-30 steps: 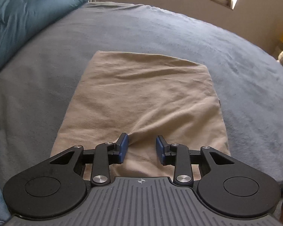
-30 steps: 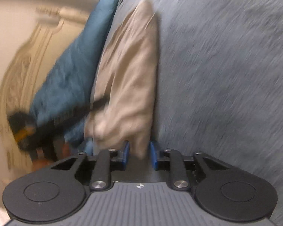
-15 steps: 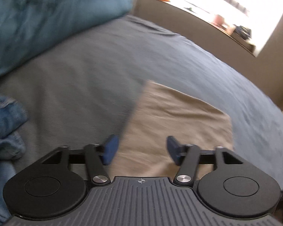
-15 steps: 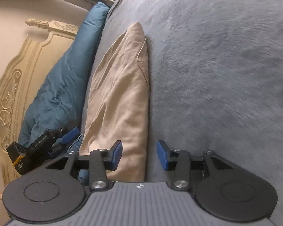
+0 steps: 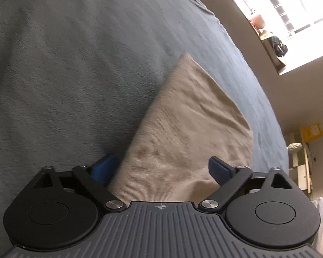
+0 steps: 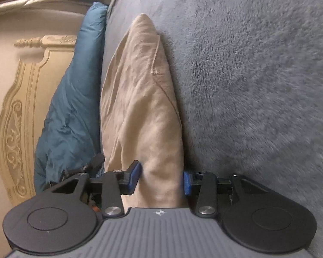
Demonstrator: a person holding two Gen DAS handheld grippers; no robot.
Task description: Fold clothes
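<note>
A beige folded garment [image 5: 187, 124] lies flat on the grey bedspread [image 5: 64, 75]. In the left wrist view my left gripper [image 5: 161, 168] is open wide at the garment's near left corner. One blue pad [image 5: 103, 167] is over the bedspread and the other over the cloth. In the right wrist view the same garment [image 6: 140, 107] runs away from me as a long narrow shape. My right gripper [image 6: 160, 179] is open, with the garment's near end between its blue pads [image 6: 134, 177]. Part of the left gripper [image 6: 94, 161] shows at the garment's left side.
A teal duvet [image 6: 71, 107] is bunched against a cream carved headboard [image 6: 21, 107] on the left. The grey bedspread [image 6: 258, 86] stretches wide to the right. A bright window with a cluttered sill [image 5: 290, 10] and pale shelving [image 5: 301, 150] stand beyond the bed's far edge.
The right gripper let go of the garment's end and opened; it now straddles that end. The left gripper opened wider and swung from the garment's near middle to its left corner.
</note>
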